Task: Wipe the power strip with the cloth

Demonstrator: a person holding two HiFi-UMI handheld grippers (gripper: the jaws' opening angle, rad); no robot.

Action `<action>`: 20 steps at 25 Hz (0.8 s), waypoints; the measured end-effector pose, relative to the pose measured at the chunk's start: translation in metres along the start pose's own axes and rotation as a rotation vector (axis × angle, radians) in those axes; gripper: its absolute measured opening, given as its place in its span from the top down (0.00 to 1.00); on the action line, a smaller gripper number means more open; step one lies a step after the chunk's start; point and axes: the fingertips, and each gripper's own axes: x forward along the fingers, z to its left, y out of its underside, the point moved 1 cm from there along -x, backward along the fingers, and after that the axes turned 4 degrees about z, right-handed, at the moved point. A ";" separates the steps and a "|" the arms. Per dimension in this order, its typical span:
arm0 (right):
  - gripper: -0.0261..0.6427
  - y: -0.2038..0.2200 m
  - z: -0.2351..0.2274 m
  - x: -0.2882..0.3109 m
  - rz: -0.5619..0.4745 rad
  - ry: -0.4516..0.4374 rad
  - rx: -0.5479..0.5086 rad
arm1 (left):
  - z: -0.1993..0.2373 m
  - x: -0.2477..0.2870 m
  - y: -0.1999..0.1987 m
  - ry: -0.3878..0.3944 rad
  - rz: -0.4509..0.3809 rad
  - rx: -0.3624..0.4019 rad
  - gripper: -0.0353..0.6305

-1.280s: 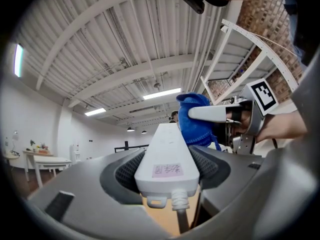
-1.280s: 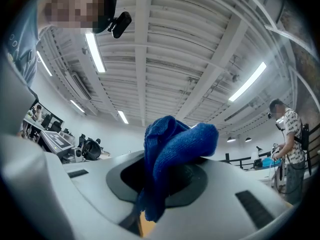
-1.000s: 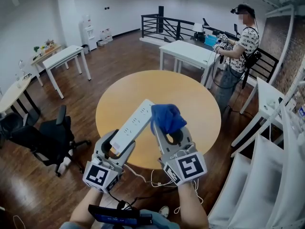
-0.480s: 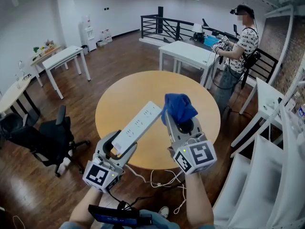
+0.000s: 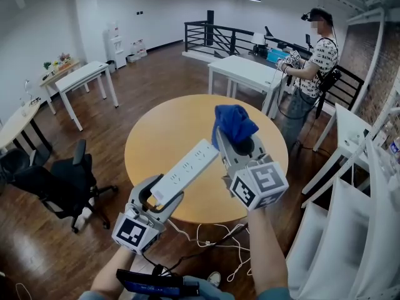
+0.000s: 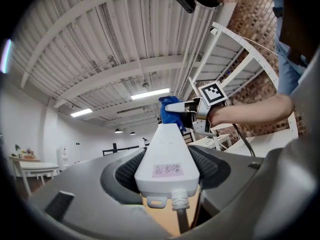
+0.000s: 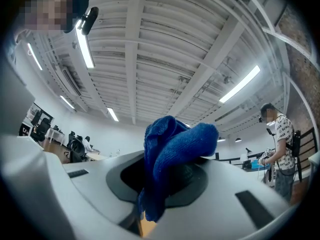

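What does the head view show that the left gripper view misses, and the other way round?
Only the head view: the black office chair on the wooden floor, and the sockets along the top face of the power strip.

Only the left gripper view: the ceiling lights, and the strip's cable end with its pink label.

Both: the left gripper clamped on the power strip, held in the air, and the right gripper clamped on the blue cloth.

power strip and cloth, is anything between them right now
Nothing: the head view shows the cloth just beyond the far end of the power strip, with only the table behind. Contact is unclear.
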 end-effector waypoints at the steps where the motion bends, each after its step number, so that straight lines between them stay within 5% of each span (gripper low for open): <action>1: 0.86 0.000 0.001 0.003 0.004 -0.006 -0.002 | -0.001 0.000 0.000 0.002 0.000 0.003 0.53; 20: 0.86 0.001 0.016 0.030 0.061 -0.072 -0.046 | -0.016 0.000 0.002 0.024 0.031 0.089 0.53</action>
